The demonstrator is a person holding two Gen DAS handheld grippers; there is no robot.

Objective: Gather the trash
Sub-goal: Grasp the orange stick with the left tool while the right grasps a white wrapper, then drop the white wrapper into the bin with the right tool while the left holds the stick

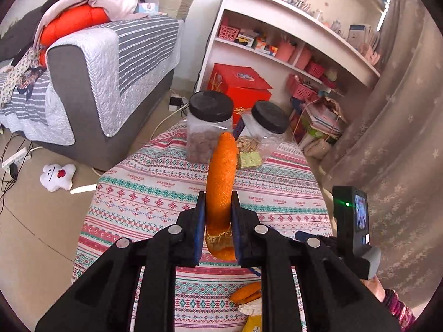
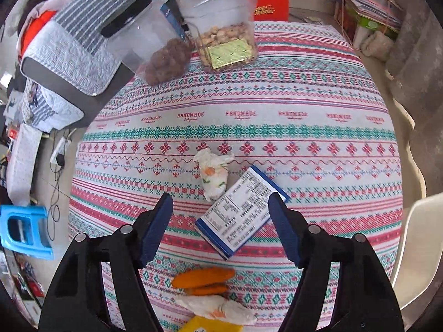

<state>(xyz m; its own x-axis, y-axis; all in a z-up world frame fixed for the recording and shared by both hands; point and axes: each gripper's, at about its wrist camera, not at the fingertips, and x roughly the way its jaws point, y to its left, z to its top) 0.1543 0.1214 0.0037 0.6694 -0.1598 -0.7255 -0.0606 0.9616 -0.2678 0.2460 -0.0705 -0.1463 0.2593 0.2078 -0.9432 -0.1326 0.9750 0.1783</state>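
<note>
The left gripper [image 1: 218, 215] squeezes an orange peel [image 1: 221, 182], lifted over the tablecloth [image 2: 318, 88] printed "HANDMADE". The right gripper [image 2: 220, 229] hangs open above a small box [image 2: 241, 210] with tiny print too small to read, and a crumpled tissue [image 2: 213, 174] lies just past its tips.

Behind the patterned tablecloth [image 2: 277, 94], the two black-lidded jars [image 2: 221, 19] are cut off by the top edge of the right wrist view, their lids only partly seen. At the cloth's near edge, a yellow packet [image 2: 213, 325] runs off the bottom of the frame, and a crumpled tissue [image 2: 218, 308] overlaps it. In the left wrist view, the orange peel [image 1: 221, 182] has its lower end hidden between the pads [image 1: 200, 221], and small shelf items [image 1: 265, 44] beyond the cloth are too small to identify.
</note>
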